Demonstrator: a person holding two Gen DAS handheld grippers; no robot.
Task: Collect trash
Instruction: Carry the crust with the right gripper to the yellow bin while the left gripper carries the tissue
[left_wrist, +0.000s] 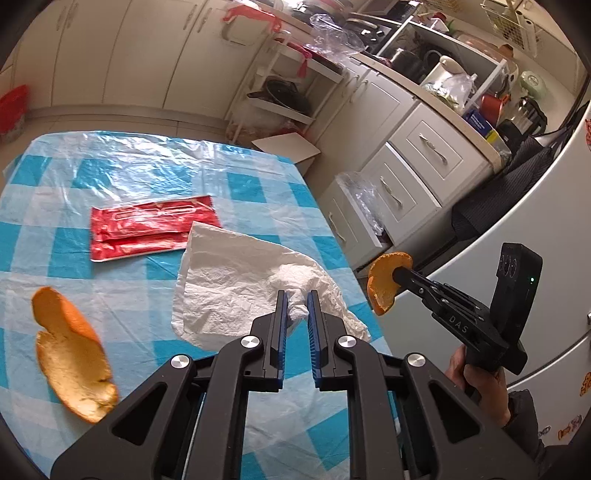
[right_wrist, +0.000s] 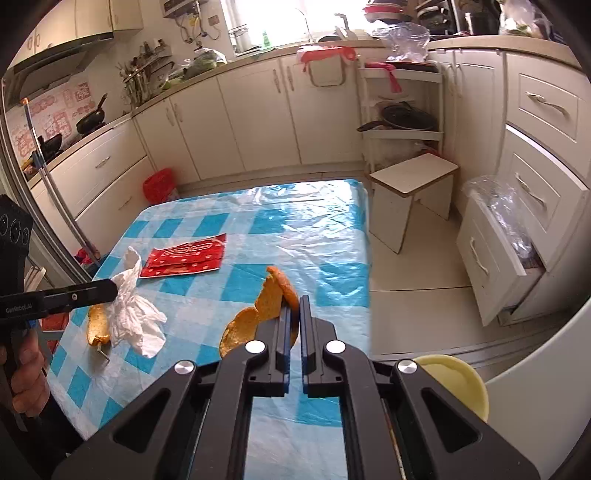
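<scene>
My left gripper (left_wrist: 297, 297) is shut on a crumpled white paper towel (left_wrist: 236, 284) and lifts one corner off the blue checked table (left_wrist: 122, 173). It also shows in the right wrist view (right_wrist: 116, 290), with the towel (right_wrist: 136, 314) hanging from it. My right gripper (right_wrist: 294, 306) is shut on an orange peel (right_wrist: 258, 314), held above the table's right edge; the left wrist view shows it (left_wrist: 397, 275) with the peel (left_wrist: 386, 282). A second orange peel (left_wrist: 70, 350) lies on the table at the left. A red wrapper (left_wrist: 153, 227) lies flat further back.
A yellow round bin (right_wrist: 456, 384) sits below my right gripper, beside the table. A white stool (right_wrist: 413, 184) stands past the table's far corner. An open drawer (right_wrist: 495, 254) lined with clear plastic juts out at the right. A red basket (right_wrist: 159, 184) is on the floor.
</scene>
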